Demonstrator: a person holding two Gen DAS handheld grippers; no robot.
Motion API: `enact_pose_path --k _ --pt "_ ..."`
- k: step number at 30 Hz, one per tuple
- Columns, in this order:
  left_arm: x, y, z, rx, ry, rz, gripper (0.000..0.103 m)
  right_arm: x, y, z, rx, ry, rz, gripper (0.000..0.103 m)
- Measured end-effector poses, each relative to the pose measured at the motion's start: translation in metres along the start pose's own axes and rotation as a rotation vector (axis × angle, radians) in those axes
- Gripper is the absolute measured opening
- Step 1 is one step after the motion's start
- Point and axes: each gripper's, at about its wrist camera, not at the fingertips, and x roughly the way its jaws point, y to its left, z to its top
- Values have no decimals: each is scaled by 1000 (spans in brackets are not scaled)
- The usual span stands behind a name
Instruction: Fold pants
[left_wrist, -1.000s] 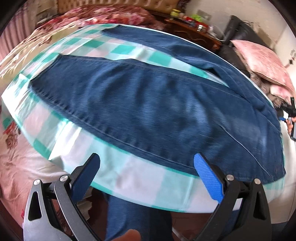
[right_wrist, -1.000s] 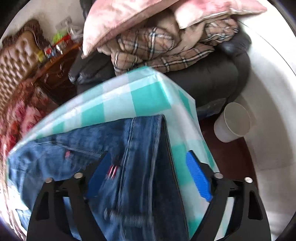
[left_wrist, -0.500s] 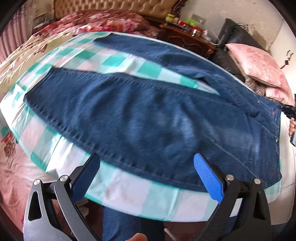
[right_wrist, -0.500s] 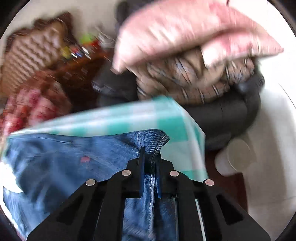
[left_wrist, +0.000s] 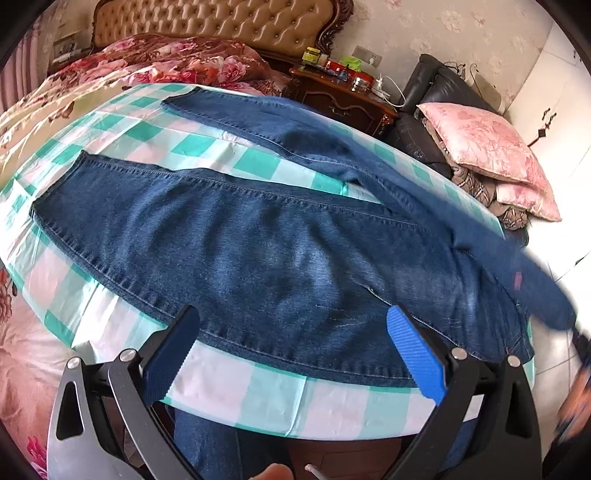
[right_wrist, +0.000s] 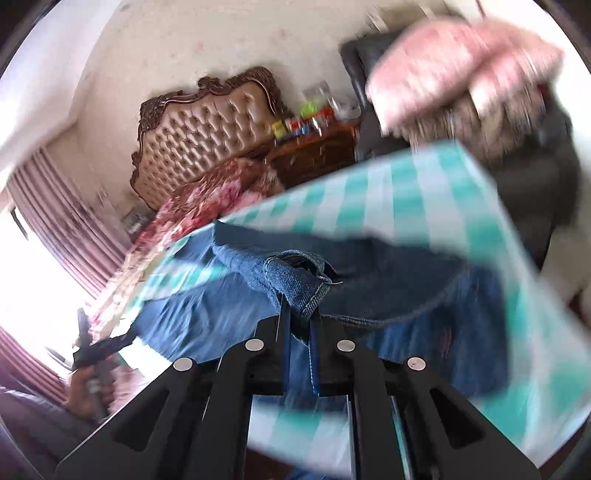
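- Blue pants spread out on a table with a green and white checked cloth.
- One leg flat along the near side, the other leg lying further back, apart from it, with a strip of cloth showing between them.
- Waist end at the right side, lifted up off the cloth and blurry there.
- Left gripper hanging over the near edge of the table, jaws wide apart, nothing between them.
- Blue pads just above the near hem of the pants, maybe not touching, hard to tell.
- Right gripper pressed tight together on a thick fold of the pants at the waist edge.
- Pinched bit bunched up and raised above the cloth, rest of the pants hanging down under it.
- Bed with a flowery blanket behind the table, with a tall buttoned headboard.
- Dark wooden nightstand with small bottles on top, next to the bed.
- Pink pillow on a pile on a black sofa at the right.
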Motion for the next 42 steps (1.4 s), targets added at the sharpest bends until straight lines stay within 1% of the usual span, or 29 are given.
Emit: enact_pose_path --k 2,4,6,7,8,9,10,11,14,15,17,18,20,23,24,25,26,27,29,30,32,34,35,36,37,38,39,40,42 --pt "1 8 3 -24 0 -13 101 2 -16 -23 81 37 27 10" --pt "7 16 10 -52 -1 -37 101 5 -33 -46 155 83 27 10" --pt "16 25 20 -96 5 -83 98 9 -49 -62 241 120 58 9" --pt "21 29 25 -116 6 -111 88 10 -55 -64 271 124 69 9" --pt "31 35 35 -145 12 -161 83 9 -56 -62 284 121 76 9" --pt "39 37 43 -162 13 -189 73 9 -53 -59 276 117 73 9" --pt "49 41 54 -182 17 -218 68 9 -49 -53 255 116 62 9" --pt "64 47 71 -215 23 -251 57 10 -44 -46 230 117 46 9" --pt "97 56 108 -306 26 -336 48 9 -37 -34 198 110 33 9" --pt "113 60 125 -359 36 -378 44 7 -40 -32 201 103 36 9" --pt "134 61 143 -410 53 -417 42 2 -42 -31 215 92 38 9" --pt "148 63 152 -445 75 -421 38 1 -44 -31 224 88 40 9" --pt "177 61 163 -500 132 -422 37 1 -46 -31 231 84 37 9" --pt "203 55 173 -520 178 -410 37 -1 -47 -31 230 76 37 9" --pt "210 55 174 -529 196 -394 34 -3 -50 -32 230 76 36 9" --pt "217 55 176 -547 211 -396 27 -3 -51 -30 229 77 35 9" --pt "223 55 178 -559 225 -401 25 -3 -52 -31 228 78 34 9" --pt "231 55 181 -564 240 -382 20 -4 -52 -31 228 79 33 9" --pt "239 57 184 -575 255 -380 5 -4 -52 -29 225 80 27 9" --pt "238 59 187 -573 248 -386 1 -5 -54 -27 226 80 21 9" --pt "218 57 193 -565 202 -411 1 -5 -56 -15 214 73 -6 9" --pt "182 53 192 -521 141 -413 1 -8 -58 1 182 52 -41 9" --pt "156 51 189 -506 98 -423 1 -11 -57 17 151 28 -70 9" --pt "116 52 178 -501 17 -436 1 -13 -56 28 135 6 -90 9" --pt "92 52 166 -491 -27 -431 1 -15 -56 39 125 -21 -112 9" --pt "59 51 139 -468 -88 -416 1 -17 -55 49 100 -51 -160 9" --pt "44 50 115 -459 -104 -406 1 -15 -56 52 88 -60 -215 9" --pt "35 51 85 -465 -95 -402 1 -9 -68 52 131 -46 -266 11" --pt "40 61 36 -503 -34 -402 1 0 -93 41 247 5 -275 15"
